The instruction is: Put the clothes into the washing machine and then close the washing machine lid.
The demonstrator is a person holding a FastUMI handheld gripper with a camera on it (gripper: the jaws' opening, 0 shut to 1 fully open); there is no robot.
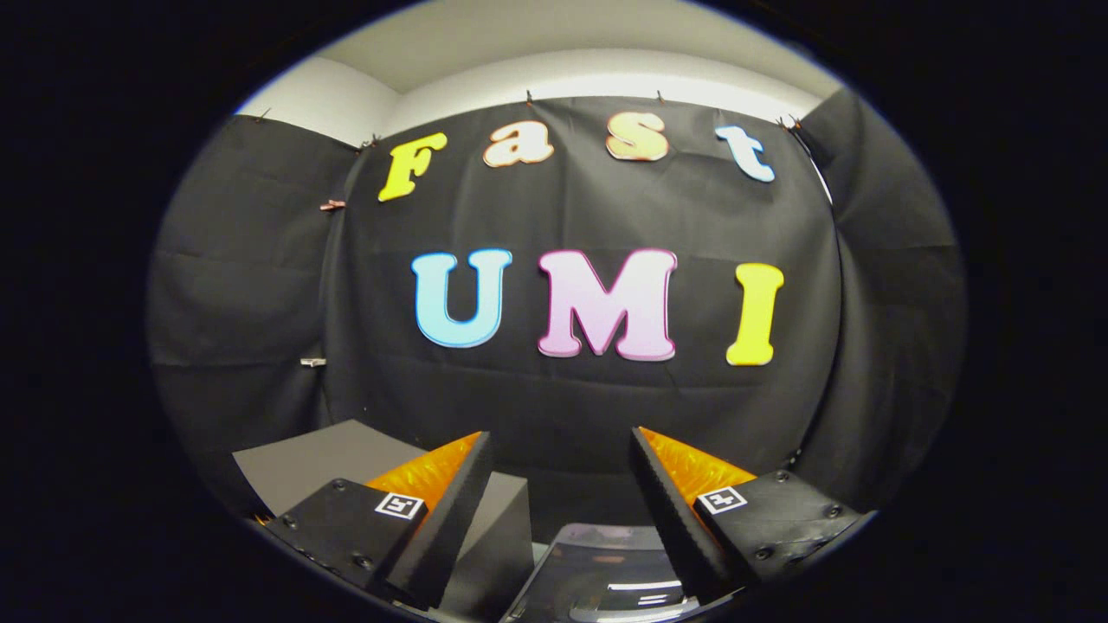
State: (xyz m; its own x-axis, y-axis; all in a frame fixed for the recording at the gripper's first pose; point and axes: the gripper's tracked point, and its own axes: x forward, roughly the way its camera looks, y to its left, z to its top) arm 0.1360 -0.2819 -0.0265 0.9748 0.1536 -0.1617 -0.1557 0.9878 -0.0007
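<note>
Left wall: black cloth (pixel 234 285) hangs over the left of the frame, pinned along its top edge by small clips, with a white wall (pixel 320 99) showing above it in the upper left.
Grey block: a grey box-like surface (pixel 320 463) sits at the lower left, partly behind the left finger; its flat top is lit and a darker side face drops toward the bottom centre.
Gripper: the gripper (pixel 561 472) occupies the bottom of the frame, pointing at the back cloth; each finger body carries a small square marker.
Fingers: spread wide apart, with an open gap between them and nothing held or touched by either.
Washing machine: a dark, glossy curved surface (pixel 606 575) lies at the bottom centre, low between the fingers and closer than their tips; it reflects light in pale bars. It looks like part of the machine's top or lid, but I cannot tell which, nor whether it is open or closed.
Back wall: black cloth (pixel 589 389) covers the centre, beyond the fingers.
Right wall: another black cloth panel (pixel 892 346) covers the right of the frame, folded at the corner.
</note>
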